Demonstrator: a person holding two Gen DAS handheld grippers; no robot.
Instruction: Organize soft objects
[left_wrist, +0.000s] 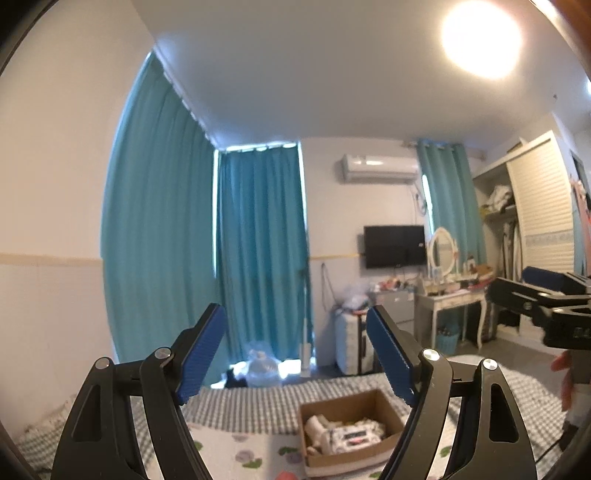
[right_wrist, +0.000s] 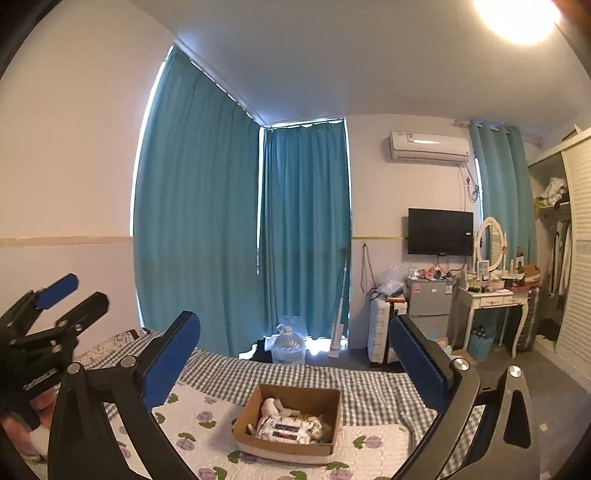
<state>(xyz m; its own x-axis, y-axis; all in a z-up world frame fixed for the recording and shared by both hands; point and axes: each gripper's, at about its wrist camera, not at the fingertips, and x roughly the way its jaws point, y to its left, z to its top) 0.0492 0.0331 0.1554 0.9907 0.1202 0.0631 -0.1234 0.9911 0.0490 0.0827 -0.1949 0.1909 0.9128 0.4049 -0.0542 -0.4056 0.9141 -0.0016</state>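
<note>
Above the bed (right_wrist: 207, 417), the left gripper (left_wrist: 295, 354) and right gripper (right_wrist: 295, 365) hang spread wide, holding nothing; a cardboard box (right_wrist: 325, 406) of soft items lies below.

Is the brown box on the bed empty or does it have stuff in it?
Not empty. The cardboard box is open-topped, with a patterned white packet and pale soft things inside.

A home bedroom: bed (right_wrist: 280, 373), wardrobe (right_wrist: 576, 258), dressing table (right_wrist: 495, 299).
</note>
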